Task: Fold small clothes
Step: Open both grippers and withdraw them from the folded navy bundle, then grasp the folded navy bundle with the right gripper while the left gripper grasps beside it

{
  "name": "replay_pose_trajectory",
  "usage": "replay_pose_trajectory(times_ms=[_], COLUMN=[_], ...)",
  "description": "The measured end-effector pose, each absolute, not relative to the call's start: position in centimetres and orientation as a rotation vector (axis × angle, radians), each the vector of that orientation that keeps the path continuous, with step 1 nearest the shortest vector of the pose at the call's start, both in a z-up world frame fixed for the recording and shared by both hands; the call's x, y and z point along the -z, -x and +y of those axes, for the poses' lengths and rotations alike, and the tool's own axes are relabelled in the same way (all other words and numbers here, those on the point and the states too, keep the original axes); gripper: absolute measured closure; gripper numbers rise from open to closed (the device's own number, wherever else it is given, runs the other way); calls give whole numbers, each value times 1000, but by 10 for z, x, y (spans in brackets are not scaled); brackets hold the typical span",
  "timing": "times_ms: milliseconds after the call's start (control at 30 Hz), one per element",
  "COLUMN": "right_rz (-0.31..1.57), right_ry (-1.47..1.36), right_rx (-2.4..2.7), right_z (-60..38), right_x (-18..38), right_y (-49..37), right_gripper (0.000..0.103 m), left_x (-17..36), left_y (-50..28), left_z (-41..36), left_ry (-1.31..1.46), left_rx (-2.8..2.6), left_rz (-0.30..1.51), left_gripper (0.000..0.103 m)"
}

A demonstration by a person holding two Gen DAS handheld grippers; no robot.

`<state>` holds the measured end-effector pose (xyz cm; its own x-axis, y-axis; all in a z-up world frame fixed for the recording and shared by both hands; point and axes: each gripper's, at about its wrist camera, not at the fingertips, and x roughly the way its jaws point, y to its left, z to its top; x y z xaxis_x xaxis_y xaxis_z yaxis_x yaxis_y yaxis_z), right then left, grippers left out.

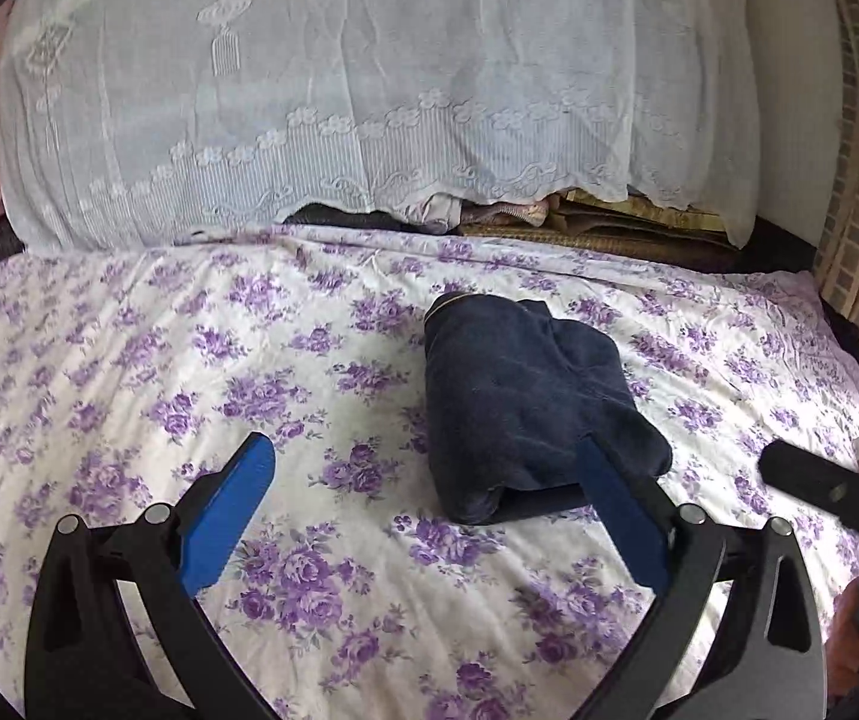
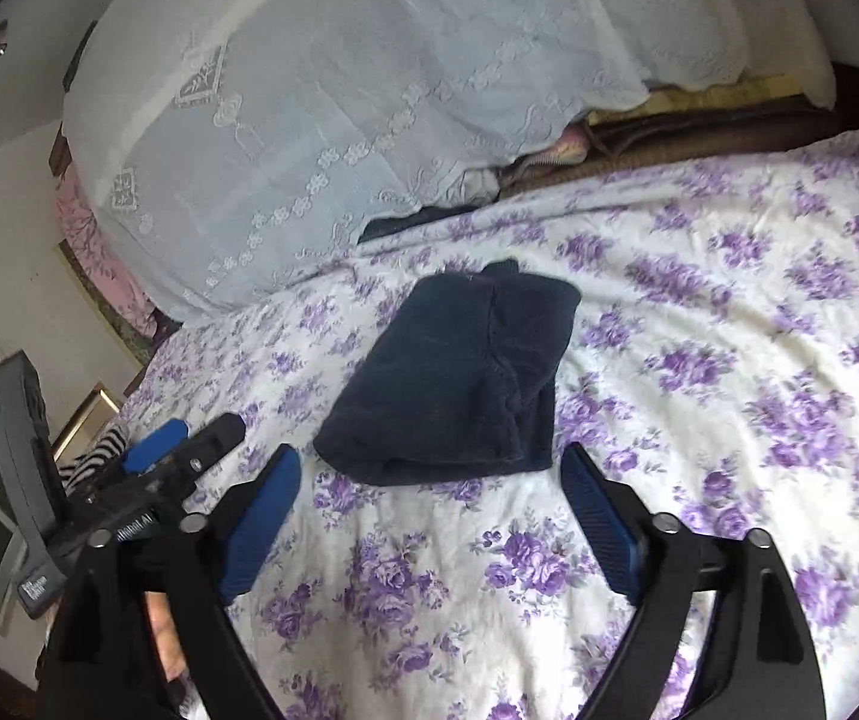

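A small dark navy garment [image 1: 519, 408] lies folded into a compact bundle on the purple-flowered bedsheet [image 1: 129, 360]. My left gripper [image 1: 423, 450] is open and empty, just in front of the bundle; its right blue pad overlaps the bundle's near right corner. In the right wrist view the same garment [image 2: 453, 378] lies just beyond my right gripper [image 2: 429, 462], which is open and empty, with its fingers on either side of the near edge, apart from the cloth. The left gripper [image 2: 189, 444] shows at the left of that view.
A large pile under a white lace cloth [image 1: 369, 90] stands along the back of the bed. Folded blankets [image 1: 609, 222] lie beneath its edge. A tip of the right gripper [image 1: 813, 480] enters at the right. A striped cloth [image 2: 96, 456] lies at the bed's left edge.
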<state>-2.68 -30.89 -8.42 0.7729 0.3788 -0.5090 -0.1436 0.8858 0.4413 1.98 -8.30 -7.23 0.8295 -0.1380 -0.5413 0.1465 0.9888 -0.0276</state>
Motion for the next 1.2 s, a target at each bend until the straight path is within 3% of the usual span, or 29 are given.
replay_pose_trajectory(times_ms=[33,267,500,733,967,1200], right_rz=[609,528,281,534,568,598], right_ry=[-396,-433,-342,-258,-439,-378], right_rx=[-284,-180,-133,-124,-152,-173], right_z=[-310,-320,-310,-302,-321,-305], right_x=[77,29,-1,54,81,81], right_y=[27,-1,-19,-76,-85,-84], right_gripper=[3,3,3,3,3,3], left_x=[70,51,36,79,97,93], left_y=[-19,-35,-69,-104,-114,-105], left_z=[-85,-93,-101,-103,-106,-115], left_ry=[-29,-46,-36,-47,-70,-111], left_rx=[147,138,118,104,145,147], left_rz=[564,535,513,580,646,616], left_gripper=[5,5,5,5,5,5])
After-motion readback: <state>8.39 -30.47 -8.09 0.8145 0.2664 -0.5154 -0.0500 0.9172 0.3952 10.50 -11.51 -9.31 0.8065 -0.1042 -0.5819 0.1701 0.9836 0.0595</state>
